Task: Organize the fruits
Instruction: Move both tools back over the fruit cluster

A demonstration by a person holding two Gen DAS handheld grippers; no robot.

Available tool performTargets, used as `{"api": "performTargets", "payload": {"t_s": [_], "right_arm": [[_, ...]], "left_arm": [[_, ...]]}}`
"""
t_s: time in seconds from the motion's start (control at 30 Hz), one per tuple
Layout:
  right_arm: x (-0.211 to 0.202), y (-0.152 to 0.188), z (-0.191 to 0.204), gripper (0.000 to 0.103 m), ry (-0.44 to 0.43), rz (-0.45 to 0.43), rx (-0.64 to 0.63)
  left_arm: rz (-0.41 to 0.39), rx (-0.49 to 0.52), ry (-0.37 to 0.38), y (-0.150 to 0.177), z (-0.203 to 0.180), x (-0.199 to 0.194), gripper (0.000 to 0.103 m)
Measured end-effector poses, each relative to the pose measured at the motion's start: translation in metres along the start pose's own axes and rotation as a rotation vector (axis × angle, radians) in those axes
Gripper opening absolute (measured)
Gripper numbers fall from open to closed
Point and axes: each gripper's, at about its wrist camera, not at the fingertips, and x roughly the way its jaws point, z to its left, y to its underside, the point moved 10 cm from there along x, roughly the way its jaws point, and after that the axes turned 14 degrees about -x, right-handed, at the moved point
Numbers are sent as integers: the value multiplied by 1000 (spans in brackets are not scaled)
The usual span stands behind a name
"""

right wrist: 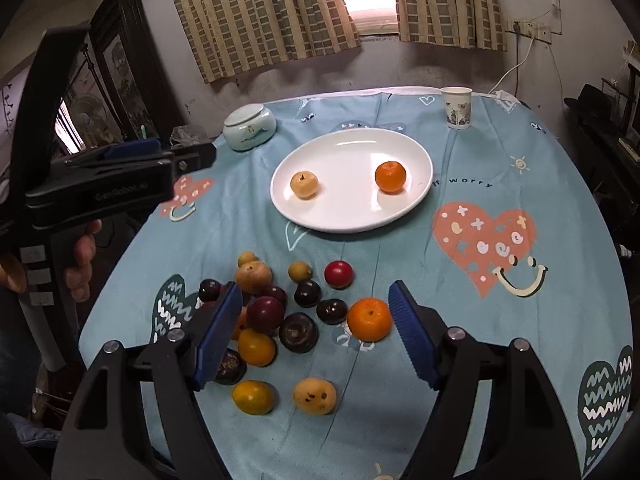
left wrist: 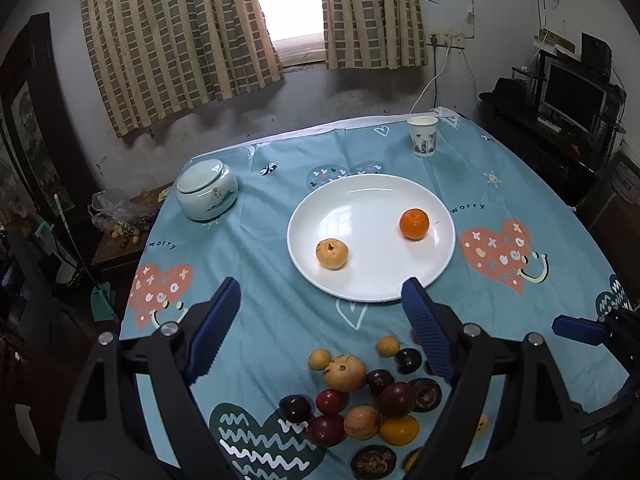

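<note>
Each gripper, left and right, has a black angular frame, silver pivot screws and two blue ribbed pads. The left gripper's black body bears faint grey lettering and a pistol-style handle.

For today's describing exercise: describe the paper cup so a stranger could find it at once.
Start at the white plate on the blue tablecloth. Look beyond it to the table's far edge, near the curtains. The paper cup stands there alone, upright and open-topped, unlike the squat lidded ceramic jar.
</note>
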Motion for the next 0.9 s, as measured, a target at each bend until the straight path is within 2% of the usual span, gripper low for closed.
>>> {"api": "performTargets", "payload": {"t_s": [0.1,0.3,0.4,0.57,0.7,0.9], "right_arm": [[2,14,7,76,12,31,-55],[32,87,13,76,8,223,-106],[41,114,17,76,-2,282,-108],[47,118,23,76,-13,290,-110],[54,117,19,69,18,291,-122],[73,122,18,69,1,332,-120]], "left_arm": [[10,-15,-2,14,22,-8,86],[123,-42,0,71,57,-5,86],[175,-53,4,96,65,-2,86],[222,-63,14,122,69,2,86],[248,-32,43,140,63,2,86],[321,14,83,171,52,9,86]]}}
